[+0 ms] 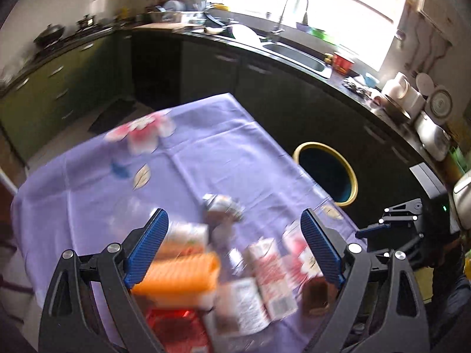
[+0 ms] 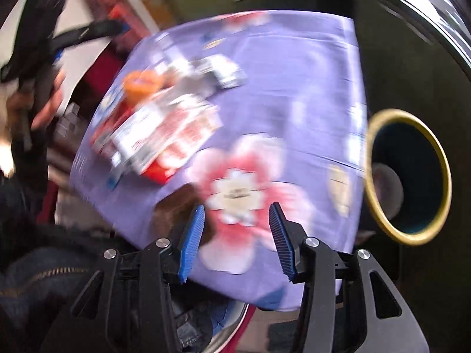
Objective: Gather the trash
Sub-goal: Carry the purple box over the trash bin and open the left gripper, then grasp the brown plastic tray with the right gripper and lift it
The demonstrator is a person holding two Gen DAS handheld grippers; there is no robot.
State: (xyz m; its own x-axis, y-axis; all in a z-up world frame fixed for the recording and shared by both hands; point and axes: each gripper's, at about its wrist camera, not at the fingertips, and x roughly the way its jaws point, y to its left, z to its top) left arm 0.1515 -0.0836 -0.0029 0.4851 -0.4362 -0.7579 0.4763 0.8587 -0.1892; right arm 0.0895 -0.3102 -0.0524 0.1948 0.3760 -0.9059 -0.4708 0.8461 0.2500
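Observation:
A pile of trash lies on the purple flowered tablecloth [image 1: 223, 135]: an orange ribbed box [image 1: 179, 276], red and white cartons [image 1: 270, 270], a crushed can [image 1: 223, 206] and a small brown item [image 1: 316, 295]. My left gripper [image 1: 235, 244] is wide open above the pile and holds nothing. The dark bin with a yellow rim [image 1: 326, 173] stands beside the table at the right. In the blurred right wrist view my right gripper [image 2: 237, 235] is open and empty over the near table edge, with the cartons [image 2: 164, 135] ahead at the left and the bin [image 2: 409, 176] at the right.
A dark kitchen counter [image 1: 265, 44] with a sink [image 1: 297, 56], tap, dishes and a red cup [image 1: 343, 61] runs behind the table. Green cabinets [image 1: 53, 94] stand at the left. The right gripper shows at the right in the left wrist view [image 1: 394, 226].

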